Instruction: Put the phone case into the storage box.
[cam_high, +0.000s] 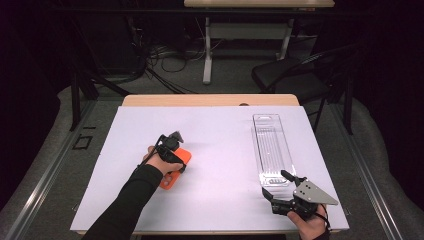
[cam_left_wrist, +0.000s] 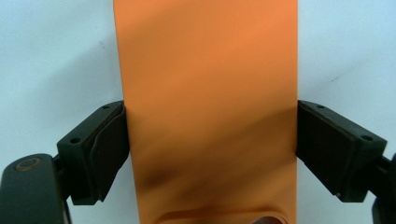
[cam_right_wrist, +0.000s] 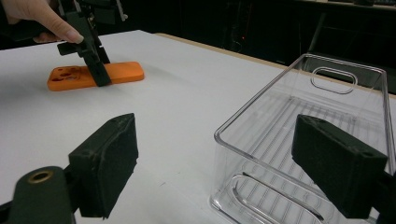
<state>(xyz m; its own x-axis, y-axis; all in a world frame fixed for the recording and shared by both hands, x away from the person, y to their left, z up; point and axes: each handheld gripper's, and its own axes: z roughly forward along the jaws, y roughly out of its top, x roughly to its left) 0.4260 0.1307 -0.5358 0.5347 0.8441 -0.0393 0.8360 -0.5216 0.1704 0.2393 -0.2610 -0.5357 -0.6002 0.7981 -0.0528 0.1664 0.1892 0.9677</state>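
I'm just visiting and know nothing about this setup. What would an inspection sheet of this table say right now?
Surface: white sheet over a wooden table.
Job's things: flat orange case lying on the sheet at the left; clear plastic bin lying at the right, with nothing in it.
Clutter: nothing seen.
Grippers: left gripper down over the case, a jaw against each long edge. Right gripper open at the bin's near end, one jaw outside the wall, one over the inside, gripping nothing.
Cables: a thin black one by the left hand; a tangle on the floor beyond the table.
Surroundings: dark room, black chair, another table behind.
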